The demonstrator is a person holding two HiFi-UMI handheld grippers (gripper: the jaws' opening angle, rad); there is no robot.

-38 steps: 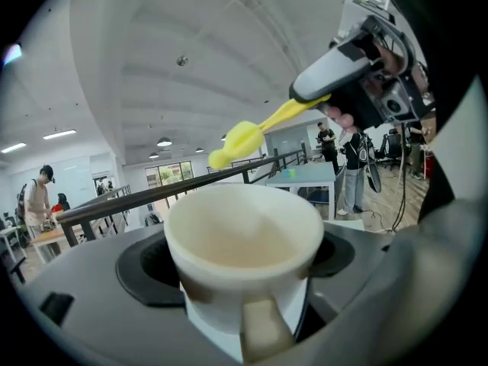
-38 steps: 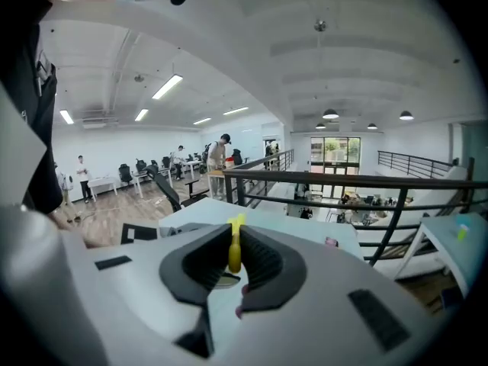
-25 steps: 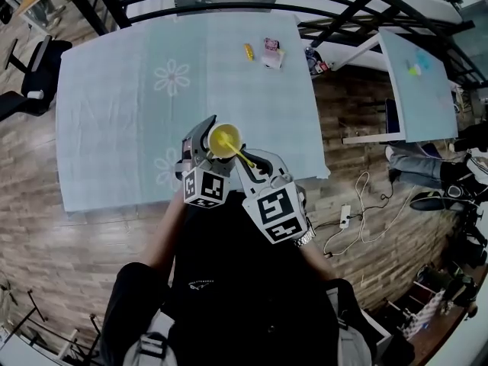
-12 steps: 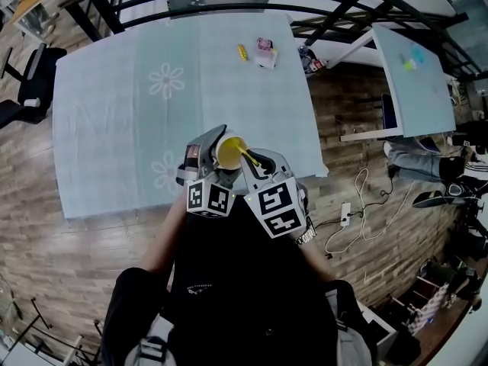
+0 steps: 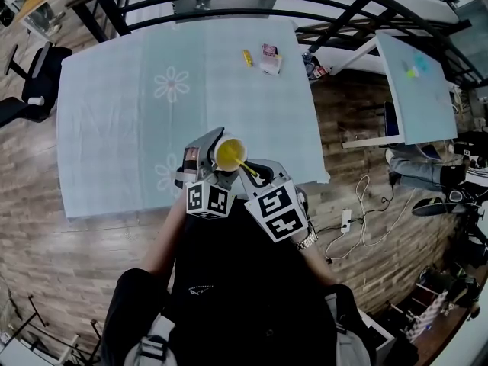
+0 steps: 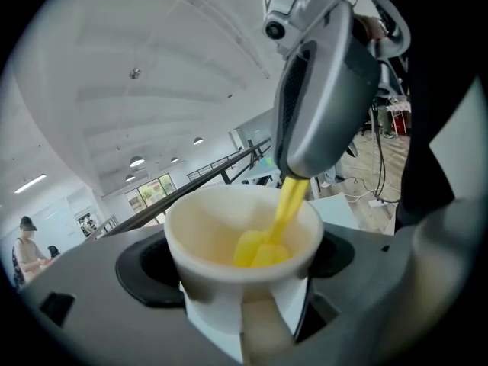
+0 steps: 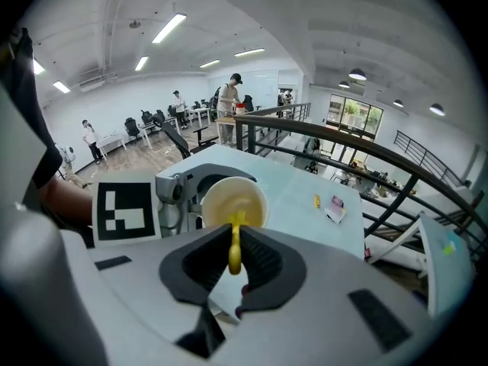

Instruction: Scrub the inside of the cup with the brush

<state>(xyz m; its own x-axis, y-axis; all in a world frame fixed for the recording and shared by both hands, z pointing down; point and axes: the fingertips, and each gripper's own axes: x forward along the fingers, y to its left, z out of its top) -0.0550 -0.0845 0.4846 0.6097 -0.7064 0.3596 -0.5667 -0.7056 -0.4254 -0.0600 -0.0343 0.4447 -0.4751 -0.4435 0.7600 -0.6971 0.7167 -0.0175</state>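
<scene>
Scrubbing step in hand, by the look of it. Clamping the white cup (image 6: 211, 292) in the left hand-held gripper (image 6: 244, 288), up above the bench (image 5: 114, 113) near its front edge. Pinching the yellow brush (image 6: 263, 248) tight by its handle in the right hand-held gripper (image 7: 233, 259), head down at the cup's bottom. Next, likely: sweep round the inner wall, holding the cup steady.

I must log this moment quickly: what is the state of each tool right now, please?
Left tool: closed, holding the cup.
Right tool: closed, holding the brush, whose head is inside the cup.
</scene>
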